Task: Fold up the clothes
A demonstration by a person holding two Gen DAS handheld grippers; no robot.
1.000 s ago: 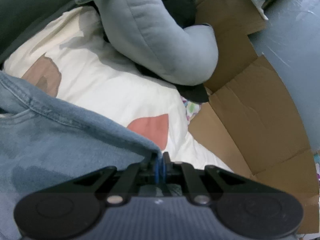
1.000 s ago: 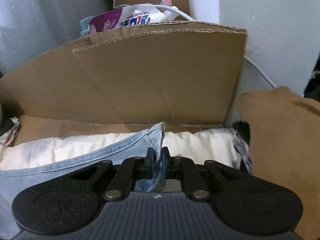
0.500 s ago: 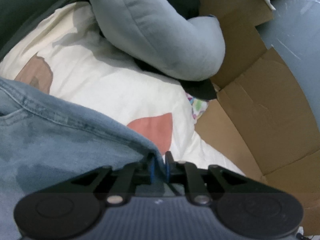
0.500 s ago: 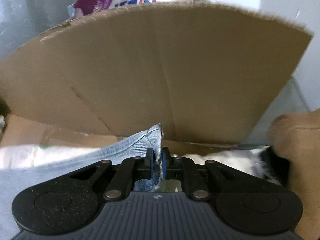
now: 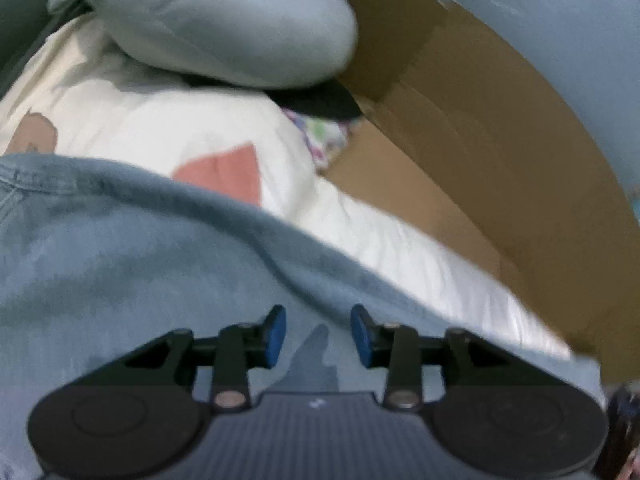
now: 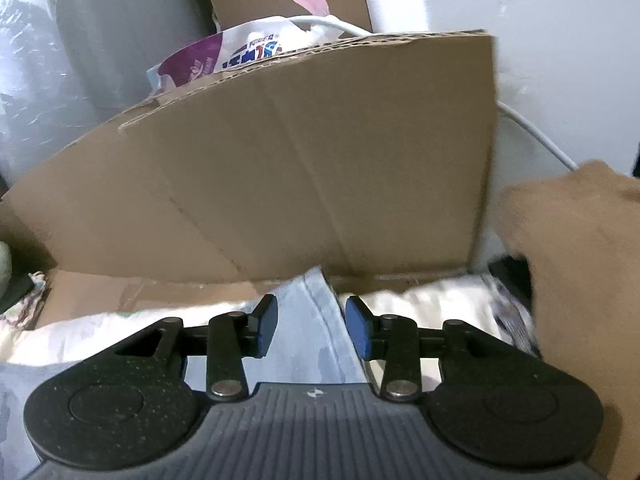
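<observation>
Jeans down, both grippers let go
My left gripper (image 5: 318,336) and right gripper (image 6: 311,326) gape wide so the jeans (image 5: 132,264) lie flat; cardboard (image 6: 280,184) stands at 12 o'clock

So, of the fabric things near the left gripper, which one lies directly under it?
The blue denim garment. It spreads right beneath the open left gripper, while the white sheet and the grey plush toy lie farther ahead.
</observation>
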